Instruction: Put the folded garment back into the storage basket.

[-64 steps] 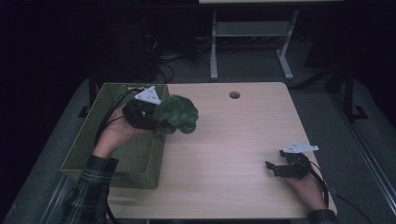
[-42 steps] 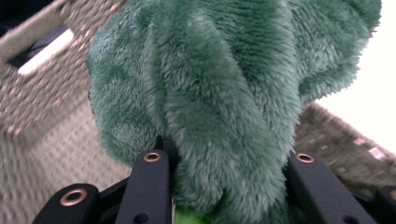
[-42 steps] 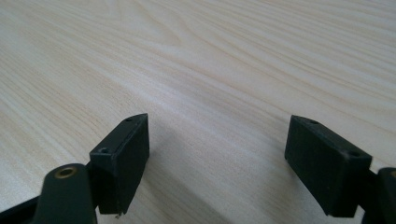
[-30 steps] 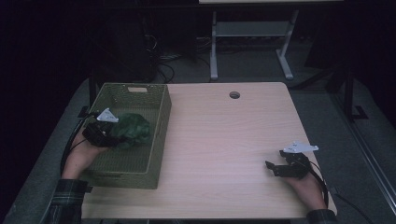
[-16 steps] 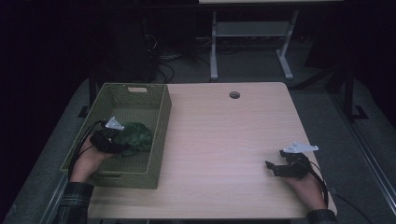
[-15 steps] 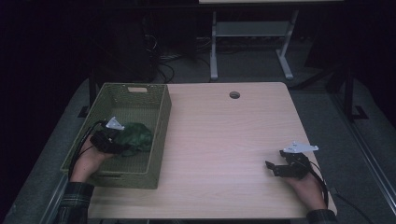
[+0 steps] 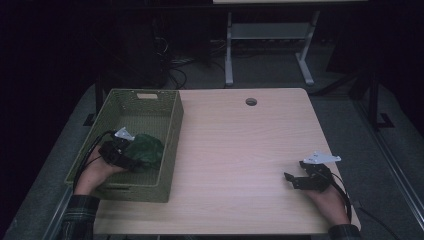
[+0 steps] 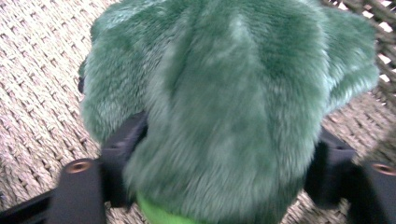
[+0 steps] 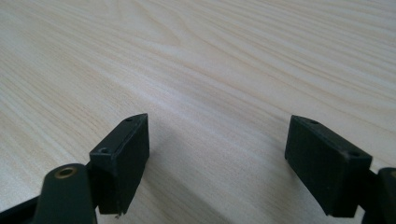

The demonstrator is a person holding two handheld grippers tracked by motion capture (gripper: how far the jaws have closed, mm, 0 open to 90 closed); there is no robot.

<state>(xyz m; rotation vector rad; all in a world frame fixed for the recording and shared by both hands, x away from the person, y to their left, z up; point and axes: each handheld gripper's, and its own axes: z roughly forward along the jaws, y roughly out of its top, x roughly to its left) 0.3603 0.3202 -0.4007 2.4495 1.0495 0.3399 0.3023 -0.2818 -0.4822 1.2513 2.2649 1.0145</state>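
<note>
- my left gripper is down inside the green woven basket, at the near end.
- the green plush toy sits on the basket floor, close to the wall next to the table.
- the left jaws have just been opening. in the left gripper view the fuzzy toy is between them, and i think they no longer squeeze it.
- so the step in hand looks like letting go: the toy is dropped off in the basket.
- next i would lift the left gripper straight up, taking care that the fur does not snag and the basket wall is not bumped.
- my right gripper rests on the bare table, far from the basket, jaws wide with nothing in them.
</note>
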